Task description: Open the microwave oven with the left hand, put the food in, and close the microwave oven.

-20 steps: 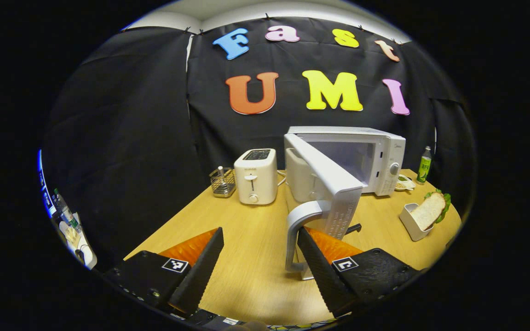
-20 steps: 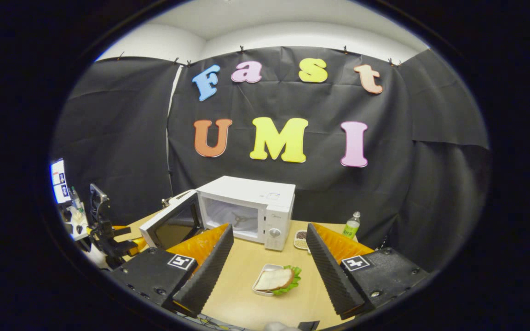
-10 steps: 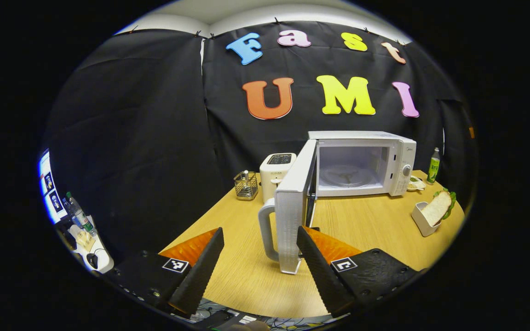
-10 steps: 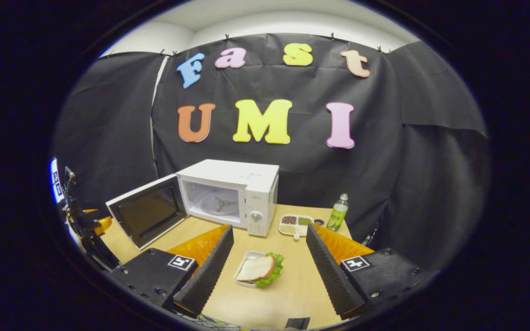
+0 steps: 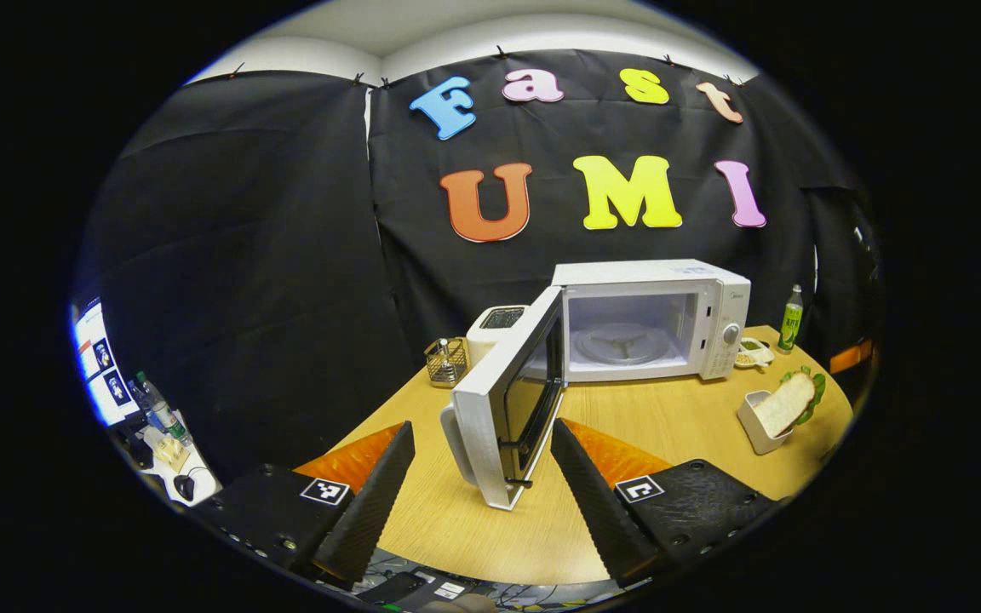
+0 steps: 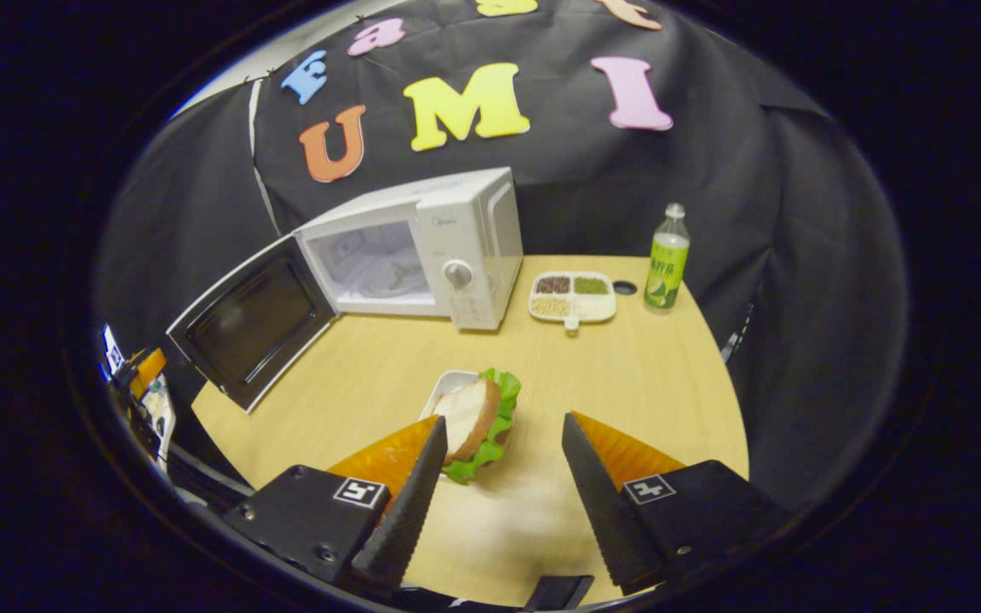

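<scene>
The white microwave (image 5: 712,294) stands at the back of the wooden table (image 5: 669,417), its cavity and turntable exposed. Its door (image 5: 512,400) hangs wide open toward me, with the handle (image 5: 455,430) on the outer edge. My left gripper (image 5: 482,428) is open just short of the door's free edge, touching nothing. The food, a sandwich (image 6: 473,417) with lettuce, leans in a small white tray (image 6: 448,387). My right gripper (image 6: 503,421) hovers open right over it, the sandwich beside one fingertip. The left gripper view has the sandwich (image 5: 784,404) at the table's right.
A toaster (image 5: 495,328) and a wire basket (image 5: 444,362) stand left of the microwave. To its right are a divided dish of grains (image 6: 571,296) and a green bottle (image 6: 665,268). The table's rounded front edge runs just under both grippers.
The microwave door swung from partly open to wide open, and my left gripper drew back from its handle. My right gripper dropped down and forward onto the sandwich.
</scene>
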A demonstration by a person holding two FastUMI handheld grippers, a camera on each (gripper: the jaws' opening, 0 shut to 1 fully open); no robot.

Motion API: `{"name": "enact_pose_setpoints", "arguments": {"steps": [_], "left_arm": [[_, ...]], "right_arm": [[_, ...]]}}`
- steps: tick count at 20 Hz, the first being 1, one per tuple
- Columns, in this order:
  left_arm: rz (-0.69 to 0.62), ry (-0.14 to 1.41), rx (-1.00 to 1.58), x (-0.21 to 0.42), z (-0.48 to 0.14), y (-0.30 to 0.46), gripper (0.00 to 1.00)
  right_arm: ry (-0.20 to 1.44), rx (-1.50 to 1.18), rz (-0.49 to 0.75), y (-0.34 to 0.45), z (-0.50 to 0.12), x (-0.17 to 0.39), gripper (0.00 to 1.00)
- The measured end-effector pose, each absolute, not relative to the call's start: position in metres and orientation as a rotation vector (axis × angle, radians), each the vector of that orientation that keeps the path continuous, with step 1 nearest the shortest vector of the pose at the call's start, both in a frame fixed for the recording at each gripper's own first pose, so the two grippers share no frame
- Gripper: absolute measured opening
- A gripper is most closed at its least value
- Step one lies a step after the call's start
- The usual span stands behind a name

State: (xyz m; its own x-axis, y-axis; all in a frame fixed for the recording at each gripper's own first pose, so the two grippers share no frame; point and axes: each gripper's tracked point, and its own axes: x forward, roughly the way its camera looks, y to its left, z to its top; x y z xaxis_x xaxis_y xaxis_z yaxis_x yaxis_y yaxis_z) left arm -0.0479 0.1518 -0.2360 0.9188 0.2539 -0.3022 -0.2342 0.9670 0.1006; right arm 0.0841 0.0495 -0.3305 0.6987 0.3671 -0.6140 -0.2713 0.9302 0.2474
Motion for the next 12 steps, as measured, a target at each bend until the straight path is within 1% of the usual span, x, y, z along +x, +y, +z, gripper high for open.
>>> {"name": "enact_pose_setpoints", "arguments": {"steps": [1,2,3,4,5,6,7,8,9,10,11,12], "left_arm": [[0.261,0.316,0.061,-0.047,-0.229,0.145,0.97],[0.272,0.315,0.065,-0.046,-0.223,0.138,0.97],[0.284,0.311,0.075,-0.044,-0.215,0.131,0.98],[0.293,0.307,0.084,-0.043,-0.208,0.124,0.98],[0.302,0.303,0.09,-0.042,-0.202,0.116,0.97],[0.312,0.302,0.091,-0.04,-0.197,0.108,0.97],[0.325,0.302,0.09,-0.04,-0.193,0.101,0.97],[0.338,0.307,0.093,-0.039,-0.192,0.096,0.97],[0.354,0.306,0.096,-0.039,-0.189,0.091,0.97],[0.366,0.306,0.091,-0.04,-0.186,0.086,0.97],[0.374,0.306,0.082,-0.039,-0.185,0.08,0.97],[0.385,0.309,0.078,-0.04,-0.184,0.076,0.97]], "right_arm": [[0.75,0.19,0.39,0.056,-0.339,0.09,0.86],[0.79,0.243,0.418,0.061,-0.347,0.097,0.75],[0.827,0.3,0.456,0.068,-0.352,0.101,0.81],[0.865,0.355,0.488,0.074,-0.356,0.106,0.79],[0.897,0.404,0.513,0.078,-0.359,0.109,0.63],[0.925,0.438,0.527,0.078,-0.36,0.116,0.7],[0.949,0.462,0.539,0.079,-0.361,0.12,0.52],[0.977,0.475,0.55,0.078,-0.364,0.123,0.5],[1.008,0.495,0.555,0.078,-0.368,0.125,0.41],[1.034,0.527,0.568,0.078,-0.368,0.127,0.38],[1.064,0.557,0.578,0.08,-0.369,0.126,0.39],[1.085,0.59,0.588,0.08,-0.367,0.128,0.39]]}}
